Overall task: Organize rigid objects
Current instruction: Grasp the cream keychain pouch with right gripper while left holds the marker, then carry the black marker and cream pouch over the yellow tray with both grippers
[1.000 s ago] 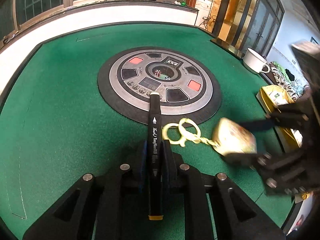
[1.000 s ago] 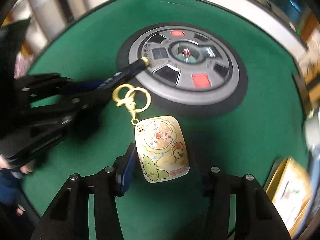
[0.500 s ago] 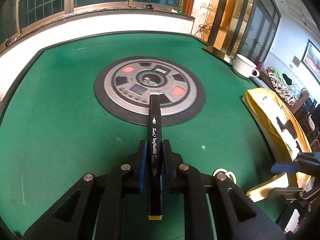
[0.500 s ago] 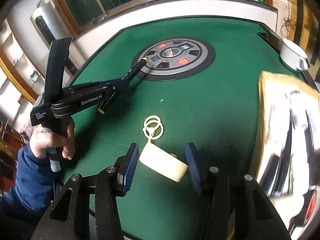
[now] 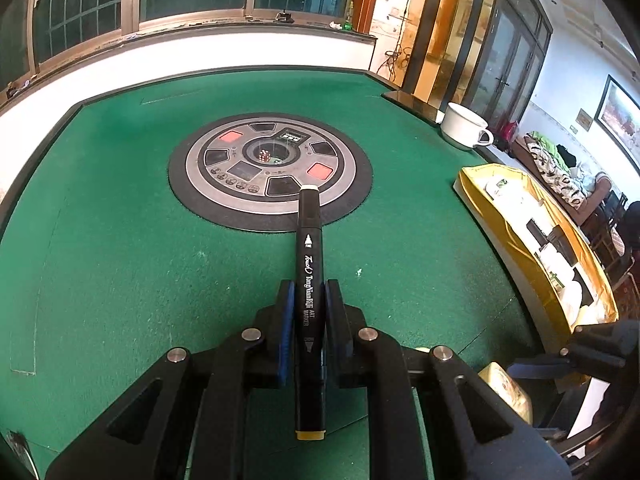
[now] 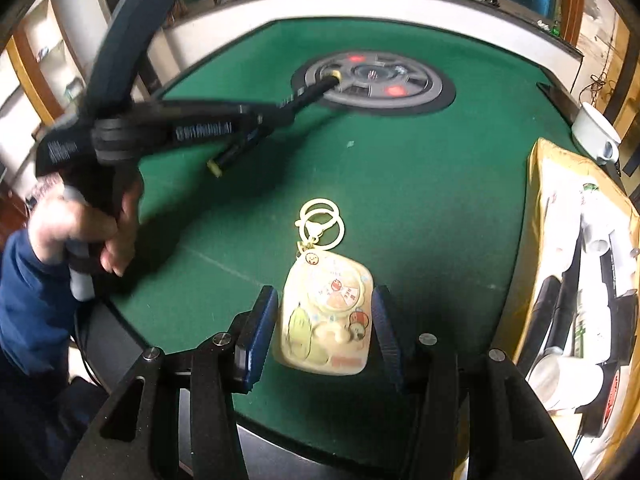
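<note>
Keychain [image 6: 326, 318]: cream cartoon tag (gold rings), between right gripper [image 6: 324, 320] fingers.

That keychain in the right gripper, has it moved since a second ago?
Yes. The keychain was held over the grey dial a second ago; now it is far back from it, near the table's front edge beside the yellow box.

Left gripper [image 6: 276, 114] motion-blurred, keychain [image 5: 506, 394] mostly hidden, yellow box [image 6: 538, 216] cut off.

Marker [image 5: 308, 288] barrel says "Touch TongYuanRiJi" plus "ART MARKER" in small print. Keychain [image 6: 326, 312] text is too blurry to read.
</note>
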